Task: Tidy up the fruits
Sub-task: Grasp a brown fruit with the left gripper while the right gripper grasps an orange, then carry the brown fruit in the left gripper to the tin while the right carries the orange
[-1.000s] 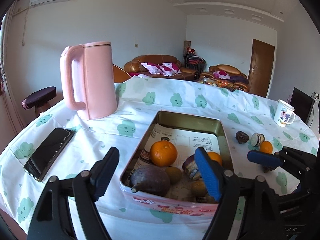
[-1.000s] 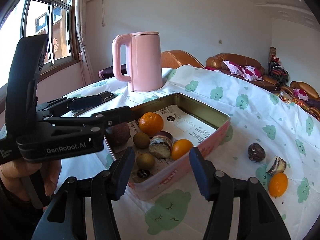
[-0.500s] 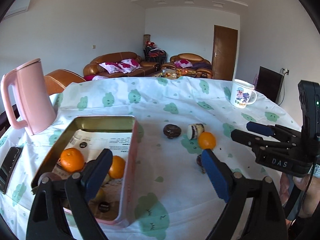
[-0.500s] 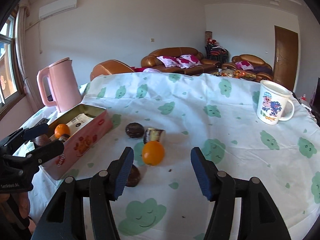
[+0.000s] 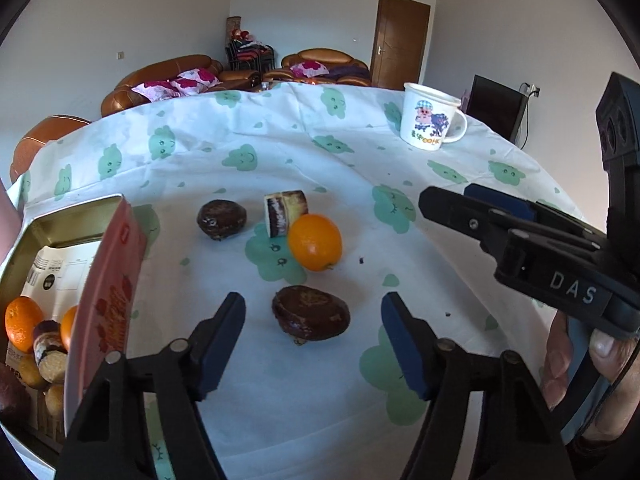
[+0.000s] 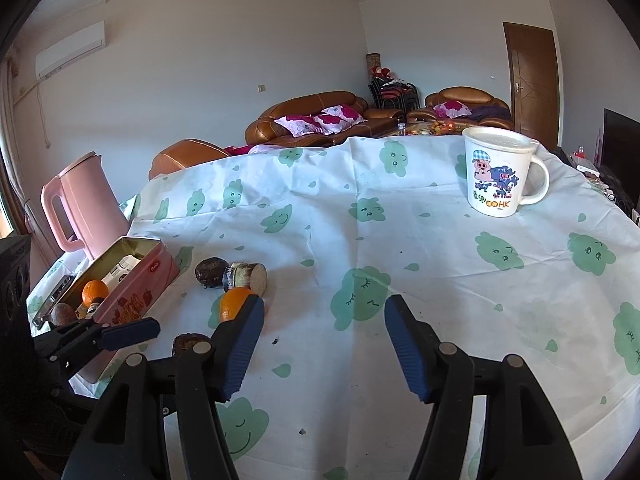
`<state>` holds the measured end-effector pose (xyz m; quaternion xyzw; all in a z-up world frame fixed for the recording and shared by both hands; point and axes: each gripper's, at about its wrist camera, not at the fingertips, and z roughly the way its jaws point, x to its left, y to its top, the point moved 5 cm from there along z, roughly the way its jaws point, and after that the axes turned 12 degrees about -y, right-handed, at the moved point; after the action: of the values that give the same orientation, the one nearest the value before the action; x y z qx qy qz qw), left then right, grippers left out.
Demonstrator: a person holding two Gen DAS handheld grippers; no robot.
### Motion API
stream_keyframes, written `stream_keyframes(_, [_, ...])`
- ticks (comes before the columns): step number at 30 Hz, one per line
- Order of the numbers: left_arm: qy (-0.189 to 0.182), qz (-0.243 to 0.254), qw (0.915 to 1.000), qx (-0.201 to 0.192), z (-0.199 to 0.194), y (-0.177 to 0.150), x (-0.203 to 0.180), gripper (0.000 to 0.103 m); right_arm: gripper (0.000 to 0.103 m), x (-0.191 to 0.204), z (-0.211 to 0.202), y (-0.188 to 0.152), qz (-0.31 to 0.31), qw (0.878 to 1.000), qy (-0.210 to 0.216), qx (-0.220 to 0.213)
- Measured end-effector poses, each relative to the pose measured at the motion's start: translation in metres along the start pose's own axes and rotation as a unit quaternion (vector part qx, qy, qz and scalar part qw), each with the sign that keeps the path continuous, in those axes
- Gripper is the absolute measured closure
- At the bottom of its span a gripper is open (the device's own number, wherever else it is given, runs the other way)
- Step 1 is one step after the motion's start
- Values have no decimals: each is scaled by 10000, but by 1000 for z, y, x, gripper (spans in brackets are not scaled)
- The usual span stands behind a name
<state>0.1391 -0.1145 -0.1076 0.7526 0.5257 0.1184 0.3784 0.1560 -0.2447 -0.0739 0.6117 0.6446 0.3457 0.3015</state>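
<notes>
Your left gripper [image 5: 312, 334] hangs over the bench [image 5: 280, 160] with its jaws closing, and the near dark fruit [image 5: 310, 316] sits between the blue pads, neither pad touching it. Take the orange [image 5: 315, 242] as your landmark: that dark fruit lies just in front of it, the cut brown-and-white piece [image 5: 285, 212] touches it from behind, and a second dark fruit [image 5: 221, 218] rests behind it to the left. Left of the orange stands the pink tin [image 5: 112, 280], already holding two oranges and several other fruits. Your right gripper [image 6: 324, 340] points at bare cloth to the right of the orange, jaws opening, nothing between them. Far behind and right of the orange stands the cartoon mug [image 6: 500, 172]; the pink kettle [image 6: 82, 204] stands behind the tin.
</notes>
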Motion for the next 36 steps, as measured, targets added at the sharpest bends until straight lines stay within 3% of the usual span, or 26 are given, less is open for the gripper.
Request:
stream_keyframes(1, [-27, 22, 9999, 98, 4, -1, -1, 40, 38, 0, 0, 0, 9, 10000, 4, 1])
stream_keyframes(3, [-148, 2, 9997, 201, 8, -2, -1, 60, 38, 0, 1, 0, 29, 10000, 18, 13])
stream_keyframes(8, [-274, -196, 9994, 43, 2, -2, 5, 61, 38, 7, 6, 1, 30, 9999, 138, 89])
stream_keyframes(15, [799, -277, 9936, -744, -31, 10, 41, 61, 38, 42, 17, 8, -289, 9986, 357, 250])
stream_keyframes(24, [792, -635, 9901, -970, -42, 10, 60, 61, 39, 84, 45, 3, -881, 9929, 349, 719])
stream_keyframes(26, [813, -655, 9895, -1001, -43, 10, 61, 61, 43, 85, 53, -3, -903, 9919, 286, 846])
stream_keyframes(28, [789, -656, 9900, -971, -41, 10, 61, 61, 57, 84, 58, -4, -878, 9907, 338, 982])
stream_keyframes(30, [755, -690, 9905, -924, -39, 10, 62, 61, 64, 85, 59, -5, -907, 9899, 360, 1031])
stream_keyframes(36, [624, -808, 9901, -960, -40, 9, 66, 61, 67, 86, 63, -8, -850, 9880, 537, 1169])
